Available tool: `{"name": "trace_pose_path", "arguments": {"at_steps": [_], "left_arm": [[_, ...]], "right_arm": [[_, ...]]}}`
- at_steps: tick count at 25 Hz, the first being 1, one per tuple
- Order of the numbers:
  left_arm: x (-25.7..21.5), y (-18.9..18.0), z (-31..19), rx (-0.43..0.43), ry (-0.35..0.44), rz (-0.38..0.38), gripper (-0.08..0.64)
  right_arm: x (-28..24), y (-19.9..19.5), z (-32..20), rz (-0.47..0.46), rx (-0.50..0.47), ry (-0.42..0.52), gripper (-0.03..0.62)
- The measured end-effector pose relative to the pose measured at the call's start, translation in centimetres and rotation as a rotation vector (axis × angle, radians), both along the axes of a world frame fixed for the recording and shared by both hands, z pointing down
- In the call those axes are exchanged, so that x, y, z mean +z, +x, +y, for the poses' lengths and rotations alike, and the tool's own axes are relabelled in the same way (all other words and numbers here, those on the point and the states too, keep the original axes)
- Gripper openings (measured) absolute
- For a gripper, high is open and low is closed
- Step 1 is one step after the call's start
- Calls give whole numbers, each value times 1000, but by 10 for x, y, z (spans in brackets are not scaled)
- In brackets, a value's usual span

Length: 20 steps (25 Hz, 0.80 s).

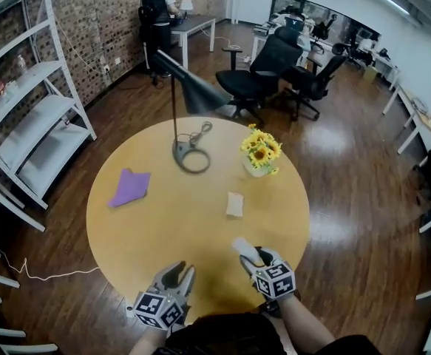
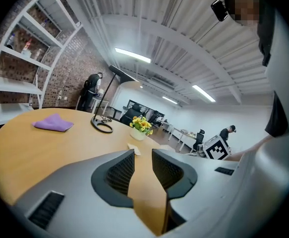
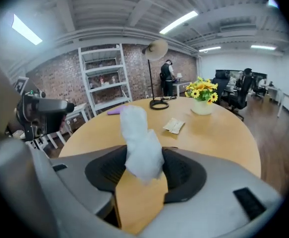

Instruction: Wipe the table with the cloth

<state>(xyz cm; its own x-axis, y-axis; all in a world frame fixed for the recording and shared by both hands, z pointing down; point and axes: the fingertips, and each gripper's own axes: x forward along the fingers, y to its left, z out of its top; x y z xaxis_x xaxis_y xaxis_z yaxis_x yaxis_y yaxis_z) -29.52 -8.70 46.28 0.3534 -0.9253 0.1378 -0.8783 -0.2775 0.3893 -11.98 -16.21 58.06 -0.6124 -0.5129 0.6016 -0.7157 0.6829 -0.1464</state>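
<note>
Table [image 1: 163, 220] bears lamp [image 1: 191, 157], flowers [image 1: 260, 154], purple cloth [image 1: 130, 188], perhaps a packet [image 1: 234, 204].

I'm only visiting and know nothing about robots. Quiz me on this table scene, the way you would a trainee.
1. True or false: the left gripper holds something.
2. Which gripper grips the white cloth? A) left B) right C) neither
3. Fill in: in the head view, the purple cloth lies on the table to the ____ of the lamp base.
Key: 1 false, its jaws stand apart with nothing between them; 2 B, the right gripper; 3 left.
</note>
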Motion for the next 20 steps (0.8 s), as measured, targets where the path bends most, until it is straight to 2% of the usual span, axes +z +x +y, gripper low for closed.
{"name": "trace_pose_path", "arguments": {"at_steps": [4, 8, 11, 15, 20], "left_arm": [[-5, 1, 5, 94, 28, -9, 112], [-16, 19, 15, 176, 62, -19, 112], [-30, 42, 18, 208, 95, -24, 112], [-38, 86, 25, 256, 124, -25, 112], [-42, 151, 21, 308, 141, -11, 112]], "right_arm": [[-27, 3, 24, -28, 99, 86, 222], [-59, 30, 59, -82, 222, 155, 222], [-86, 66, 73, -132, 327, 215, 222], [-103, 123, 85, -154, 439, 289, 222], [-108, 197, 102, -143, 533, 317, 222]]}}
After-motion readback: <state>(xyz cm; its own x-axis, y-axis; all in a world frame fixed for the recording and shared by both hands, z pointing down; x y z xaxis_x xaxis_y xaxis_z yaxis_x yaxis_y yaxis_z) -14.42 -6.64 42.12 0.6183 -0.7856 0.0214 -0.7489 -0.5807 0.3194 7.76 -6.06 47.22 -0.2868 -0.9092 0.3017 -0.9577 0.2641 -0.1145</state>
